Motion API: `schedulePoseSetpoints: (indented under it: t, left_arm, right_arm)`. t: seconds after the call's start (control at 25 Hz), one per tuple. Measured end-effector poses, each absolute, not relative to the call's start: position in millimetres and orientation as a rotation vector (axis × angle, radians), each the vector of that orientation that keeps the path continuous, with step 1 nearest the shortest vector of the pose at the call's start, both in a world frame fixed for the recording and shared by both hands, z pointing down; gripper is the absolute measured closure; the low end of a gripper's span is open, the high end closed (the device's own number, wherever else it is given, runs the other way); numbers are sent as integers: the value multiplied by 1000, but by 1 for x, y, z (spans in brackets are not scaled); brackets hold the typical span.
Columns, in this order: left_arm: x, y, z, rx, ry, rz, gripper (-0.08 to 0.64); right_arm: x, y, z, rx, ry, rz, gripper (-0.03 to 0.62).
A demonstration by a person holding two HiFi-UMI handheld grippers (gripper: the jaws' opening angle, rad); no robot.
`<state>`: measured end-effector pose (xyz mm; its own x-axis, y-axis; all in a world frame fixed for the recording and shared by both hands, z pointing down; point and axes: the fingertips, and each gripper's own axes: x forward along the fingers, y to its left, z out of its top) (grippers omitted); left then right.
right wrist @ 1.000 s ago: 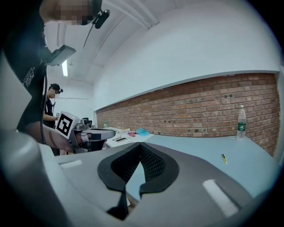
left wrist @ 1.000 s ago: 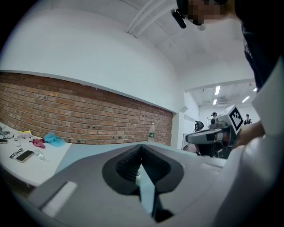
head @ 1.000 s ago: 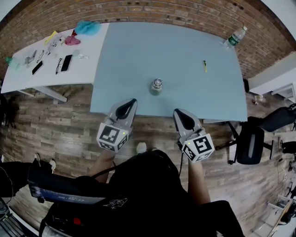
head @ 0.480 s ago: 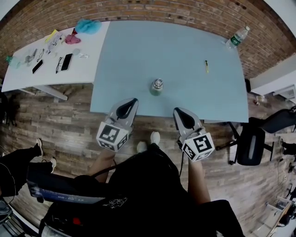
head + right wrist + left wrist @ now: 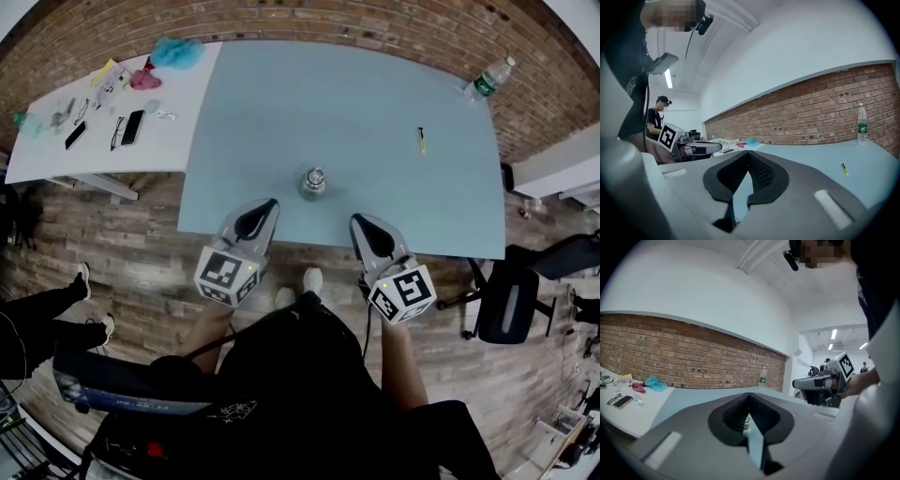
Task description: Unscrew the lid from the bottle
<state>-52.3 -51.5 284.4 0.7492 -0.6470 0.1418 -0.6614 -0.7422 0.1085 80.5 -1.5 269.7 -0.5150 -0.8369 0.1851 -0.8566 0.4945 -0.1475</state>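
A red brick wall (image 5: pixel 281 23) runs along the far side of the room, above a brown wood-plank floor (image 5: pixel 122 244). A wide pale blue bench (image 5: pixel 356 112) fills the middle of the head view, and a smaller white bench (image 5: pixel 178 141) butts against its left edge. The person in a black top (image 5: pixel 300 394) stands at the blue bench's near edge, and a black office chair (image 5: pixel 506 300) sits off its right corner.

The left gripper (image 5: pixel 270 202) and the right gripper (image 5: pixel 356 219) hang side by side just short of that near edge, each grey with a marker cube at the back. In the left gripper view the black ribbed fingers (image 5: pixel 733 413) meet tip to tip with nothing held; in the right gripper view the fingers (image 5: pixel 764 176) are likewise pressed together and empty.

The small clear bottle (image 5: pixel 313 182) stands upright on the blue bench near its front edge, ahead of the two grippers and between them, apart from both. Its silver lid (image 5: pixel 315 174) sits on top.

A clear plastic water bottle with a green label (image 5: pixel 489 79) stands at the far right corner. A teal cloth (image 5: pixel 177 52) and a black phone (image 5: pixel 134 127) lie on the white bench. A small yellow pen (image 5: pixel 422 140) lies on the blue bench's right part.
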Motion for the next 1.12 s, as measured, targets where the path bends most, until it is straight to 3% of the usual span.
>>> schedulePoseSetpoints:
  t: [1.12]
  left_arm:
    - [-22,-104,302,2718,-1204,205,560]
  right_arm:
    - [85,-71,300,1184,-2741,444,591]
